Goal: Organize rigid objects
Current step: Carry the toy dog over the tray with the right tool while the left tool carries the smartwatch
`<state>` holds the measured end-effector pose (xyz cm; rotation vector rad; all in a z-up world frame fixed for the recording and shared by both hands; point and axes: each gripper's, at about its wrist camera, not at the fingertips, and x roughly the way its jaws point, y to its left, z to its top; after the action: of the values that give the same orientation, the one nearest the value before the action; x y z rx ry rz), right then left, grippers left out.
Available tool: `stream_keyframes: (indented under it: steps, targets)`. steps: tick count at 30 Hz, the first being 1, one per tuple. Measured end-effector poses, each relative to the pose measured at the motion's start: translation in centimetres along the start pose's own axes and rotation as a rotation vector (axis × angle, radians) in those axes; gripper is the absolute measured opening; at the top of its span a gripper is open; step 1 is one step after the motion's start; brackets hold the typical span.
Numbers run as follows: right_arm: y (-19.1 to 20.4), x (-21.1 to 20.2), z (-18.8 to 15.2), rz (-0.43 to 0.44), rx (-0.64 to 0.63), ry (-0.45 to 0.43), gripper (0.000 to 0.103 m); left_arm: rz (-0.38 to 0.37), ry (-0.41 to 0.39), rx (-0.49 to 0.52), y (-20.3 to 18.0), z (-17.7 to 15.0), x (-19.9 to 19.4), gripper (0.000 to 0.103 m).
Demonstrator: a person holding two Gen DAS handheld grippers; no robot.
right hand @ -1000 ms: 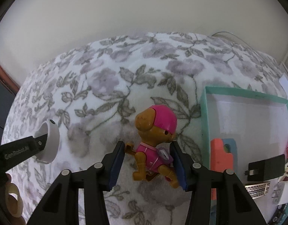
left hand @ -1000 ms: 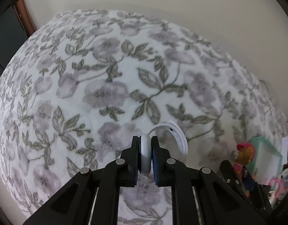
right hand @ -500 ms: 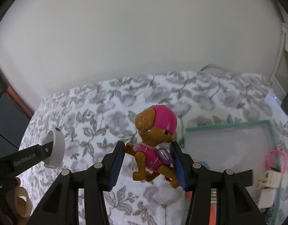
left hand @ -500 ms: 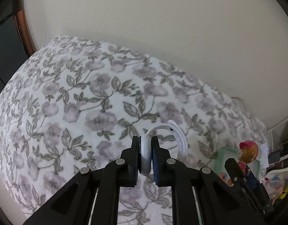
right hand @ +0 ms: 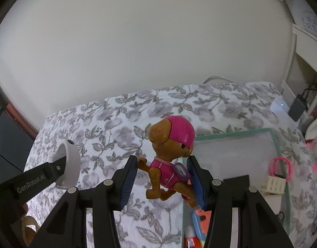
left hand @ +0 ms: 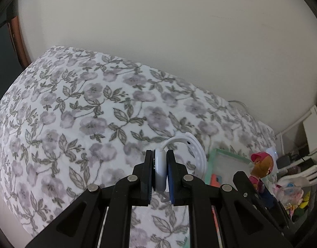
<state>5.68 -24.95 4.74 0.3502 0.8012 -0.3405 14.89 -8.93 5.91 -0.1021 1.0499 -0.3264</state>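
Low in the middle of the left wrist view, the left tool [left hand: 160, 173] was squeezed shut on a white smartwatch [left hand: 180, 161]. Its pads pinched the flat round face, and the white strap looped out behind toward the right. Down in the middle of the right wrist view, the right tool [right hand: 162, 180] held a toy puppy [right hand: 171, 159] with a pink hat and a pink vest. The blue pads pressed on the puppy's sides, and its legs hung free below. Both things were up in the air over a bed [left hand: 75, 113] with a flowery cover.

At the right of the right wrist view sat a green-edged box [right hand: 280, 150] on the bed. Some small things already lay in it, like a pink loop [right hand: 281, 168] and a little white block [right hand: 273, 184]. I think both things were meant to go in that box.

The puppy looked lumpy and smooth, so it might twist or slip out if the hand tipped fast. The watch was held only by its thin face, so a bump on the box edge might knock it loose. The two tools were close together, so they might bang into each other.
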Motion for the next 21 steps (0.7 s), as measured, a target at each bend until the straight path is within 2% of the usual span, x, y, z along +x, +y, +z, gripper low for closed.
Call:
stream_keyframes:
  steps: [12,21]
  targets:
    - [-3.4,-6.0,-0.4,-0.040,0.064,-0.050,0.052,0.011,-0.048,0.047,-1.1,-2.2,-4.4,0.013]
    - [-6.1,-9.1,-2.7,-0.086,0.076,-0.057,0.052,-0.039,-0.016,0.138,-3.9,-6.7,-4.8,0.013]
